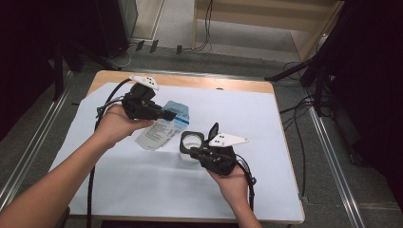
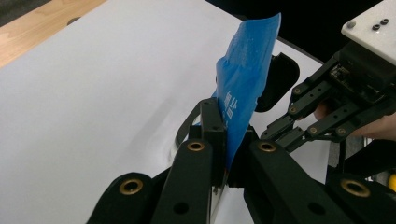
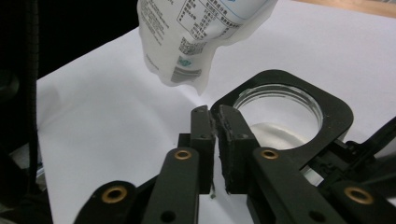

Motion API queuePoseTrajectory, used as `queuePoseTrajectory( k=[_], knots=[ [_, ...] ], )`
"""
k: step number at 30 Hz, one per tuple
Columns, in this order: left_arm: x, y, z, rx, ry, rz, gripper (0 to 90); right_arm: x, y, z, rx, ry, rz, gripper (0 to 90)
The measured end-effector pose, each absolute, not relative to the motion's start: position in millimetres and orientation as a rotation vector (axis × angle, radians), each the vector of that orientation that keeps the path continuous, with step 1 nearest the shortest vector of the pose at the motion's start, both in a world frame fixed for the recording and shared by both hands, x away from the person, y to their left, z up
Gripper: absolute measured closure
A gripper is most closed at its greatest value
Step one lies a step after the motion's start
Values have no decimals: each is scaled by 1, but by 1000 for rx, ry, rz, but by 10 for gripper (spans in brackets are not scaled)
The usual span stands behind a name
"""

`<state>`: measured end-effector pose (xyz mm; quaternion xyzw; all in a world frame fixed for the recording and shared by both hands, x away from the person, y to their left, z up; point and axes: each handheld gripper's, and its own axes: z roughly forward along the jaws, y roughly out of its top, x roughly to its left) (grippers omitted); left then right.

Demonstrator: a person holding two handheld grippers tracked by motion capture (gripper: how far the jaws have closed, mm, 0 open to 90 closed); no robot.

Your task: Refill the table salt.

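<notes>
Pouch [image 2: 247,79] is hanging pinched in the left gripper [image 2: 227,140], blue face showing there. Right gripper [image 3: 217,135], at five o'clock from it in the high view, is gripping the black rim [image 3: 336,112] of a glass jar [image 3: 280,116], jaws nearly together.

Black linkage grippers [image 1: 167,114], brass pivot pins, white top plates w/ screws, black cables

A rectangular light wooden table [image 1: 223,83] lies under a large white paper sheet [image 1: 157,183]. Grey floor [image 1: 328,156] surrounds it, with black cables [image 1: 299,118] at three o'clock and a pale wooden frame [image 1: 266,19] at twelve o'clock.
</notes>
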<state>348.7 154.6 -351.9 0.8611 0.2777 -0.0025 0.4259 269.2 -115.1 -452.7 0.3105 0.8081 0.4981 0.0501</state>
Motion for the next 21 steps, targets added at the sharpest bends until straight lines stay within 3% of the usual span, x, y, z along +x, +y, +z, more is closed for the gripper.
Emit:
queuePoseTrajectory(
  k=[6, 21],
  knots=[
    [348, 162, -355, 2152, 710, 1, 900, 269, -118, -453, 893, 2516, 1525, 713],
    [349, 179, -360, 2133, 745, 14, 900, 260, -138, -454, 820, 2551, 1532, 667]
  ],
)
